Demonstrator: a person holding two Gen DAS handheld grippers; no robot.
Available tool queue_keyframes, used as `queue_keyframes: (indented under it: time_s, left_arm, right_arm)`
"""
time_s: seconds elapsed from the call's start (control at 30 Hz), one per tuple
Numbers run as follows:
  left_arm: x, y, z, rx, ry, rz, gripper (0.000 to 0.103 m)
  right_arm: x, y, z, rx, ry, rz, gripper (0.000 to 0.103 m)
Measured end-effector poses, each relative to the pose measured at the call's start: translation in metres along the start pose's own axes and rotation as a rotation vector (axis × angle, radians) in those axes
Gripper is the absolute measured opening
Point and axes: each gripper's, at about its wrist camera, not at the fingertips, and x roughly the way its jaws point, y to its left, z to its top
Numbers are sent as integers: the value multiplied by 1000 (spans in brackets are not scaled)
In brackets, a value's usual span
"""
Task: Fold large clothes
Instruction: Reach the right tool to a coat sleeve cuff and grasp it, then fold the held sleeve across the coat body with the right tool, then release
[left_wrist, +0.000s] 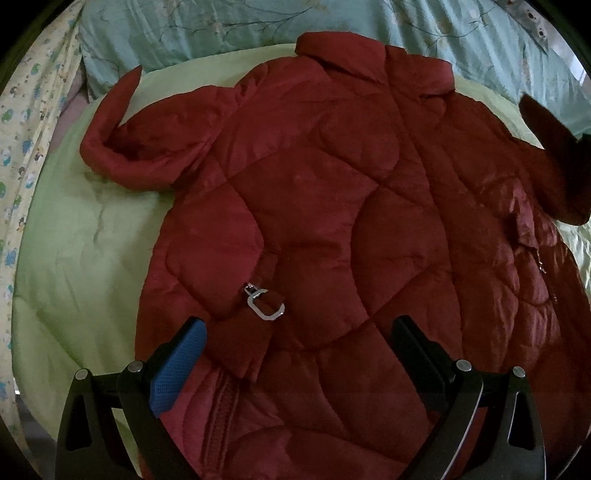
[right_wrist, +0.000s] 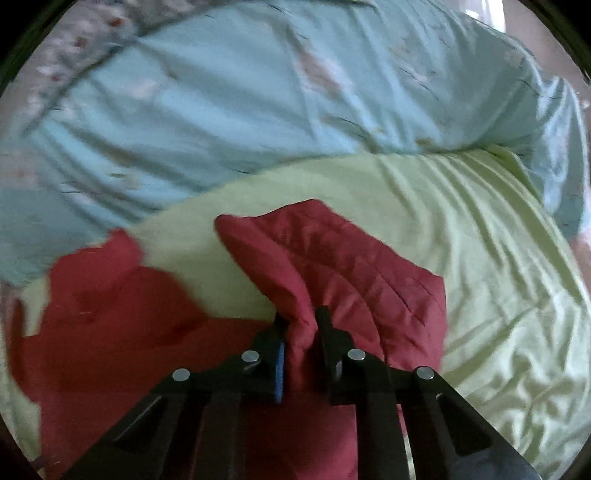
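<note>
A dark red quilted jacket (left_wrist: 332, 221) lies spread flat on a pale green bedsheet (left_wrist: 74, 240) on a bed, with a light blue floral quilt (left_wrist: 221, 26) bunched beyond it. In the left wrist view its long axis runs from the collar (left_wrist: 373, 62), at the far end toward the quilt, down to the hem near the camera, so the jacket points away from the viewer. One sleeve (left_wrist: 122, 147) sticks out to the left with its cuff curled upward, and a belt end with a silver buckle (left_wrist: 264, 302) rests on the lower body. The left hand-held gripper (left_wrist: 295, 328) hovers over the hem with its jaws wide apart and nothing between them. In the blurred right wrist view, the right hand-held gripper (right_wrist: 300, 325) is clamped on a bunched fold of the other sleeve (right_wrist: 332, 266), whose cuff end points away toward the quilt, above the green sheet.
</note>
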Motion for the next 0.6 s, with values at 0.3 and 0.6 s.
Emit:
queue_keyframes:
  time_s: [0.3,0.6]
  left_arm:
    - [-6,11,-6,-26,-11,-32,102]
    - [-20,44,-7,-103,-37,-152,102]
  right_arm:
    - [-37,121,-39,-134,-3,318,14]
    - [-15,232,-96,-296,112,501,14]
